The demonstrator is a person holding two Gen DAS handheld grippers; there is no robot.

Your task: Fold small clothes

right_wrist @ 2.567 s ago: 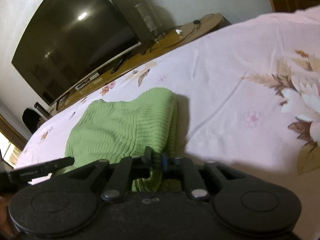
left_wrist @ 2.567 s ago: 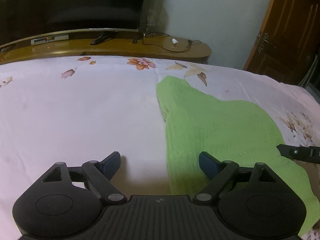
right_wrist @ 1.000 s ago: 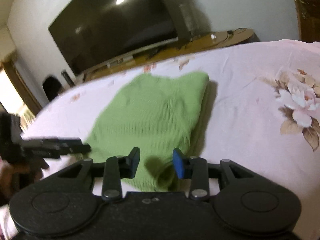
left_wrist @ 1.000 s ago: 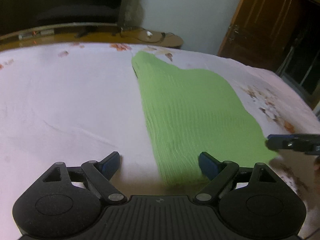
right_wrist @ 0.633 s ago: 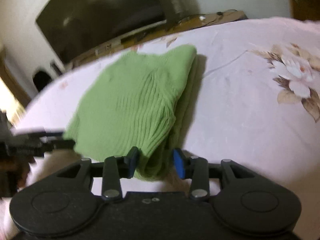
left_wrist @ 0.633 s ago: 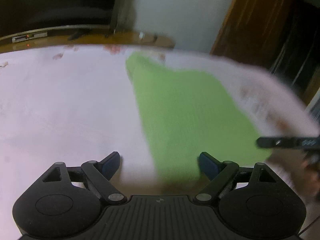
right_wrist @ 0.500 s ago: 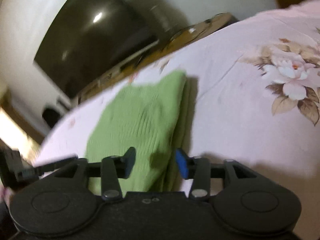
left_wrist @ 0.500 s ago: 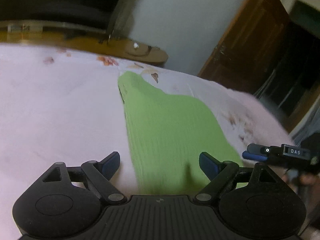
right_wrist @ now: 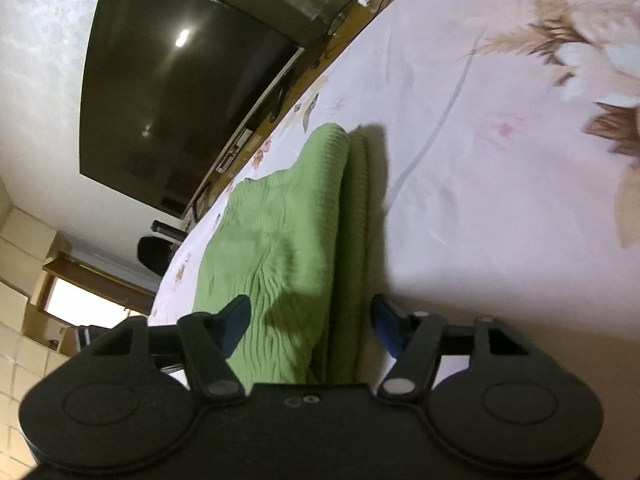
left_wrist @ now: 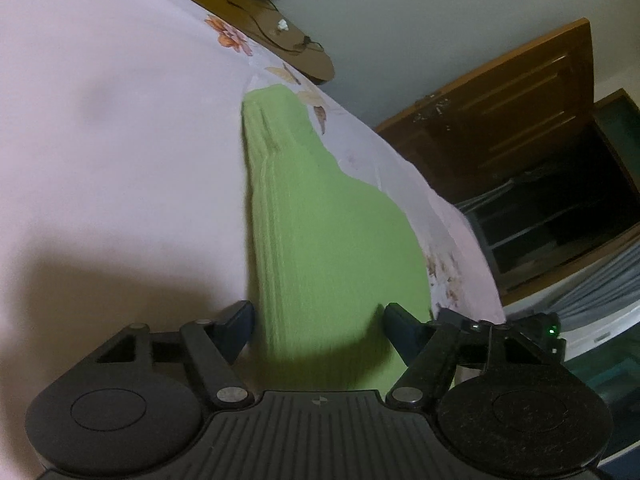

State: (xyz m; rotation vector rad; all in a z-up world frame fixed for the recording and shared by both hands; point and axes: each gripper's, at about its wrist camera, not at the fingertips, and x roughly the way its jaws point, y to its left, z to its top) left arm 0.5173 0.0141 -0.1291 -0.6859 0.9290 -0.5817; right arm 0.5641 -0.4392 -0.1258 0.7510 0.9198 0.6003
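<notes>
In the view from your left gripper (left_wrist: 318,322) you see one green knitted garment (left_wrist: 328,216). It lies flat on the pink flowered bedsheet (left_wrist: 120,140) and runs from the middle of the frame down to the bottom, between your two blue pads. The jaws are open and have just been closing a little. The cloth lies between them, but the pads do not press on it. One brown door (left_wrist: 504,120) stands at the right. The whole view is more tilted than a moment ago, and the cloth looks closer.

In the view from your right gripper (right_wrist: 310,322) you see the same one garment (right_wrist: 280,248), folded into layers, in the lower middle of the frame. Its thick folded edge points to the upper middle. These jaws are open too, wider than a second ago, with the cloth between them and not pinched. One big dark TV (right_wrist: 176,80) fills the upper left. This view has also tipped over.
</notes>
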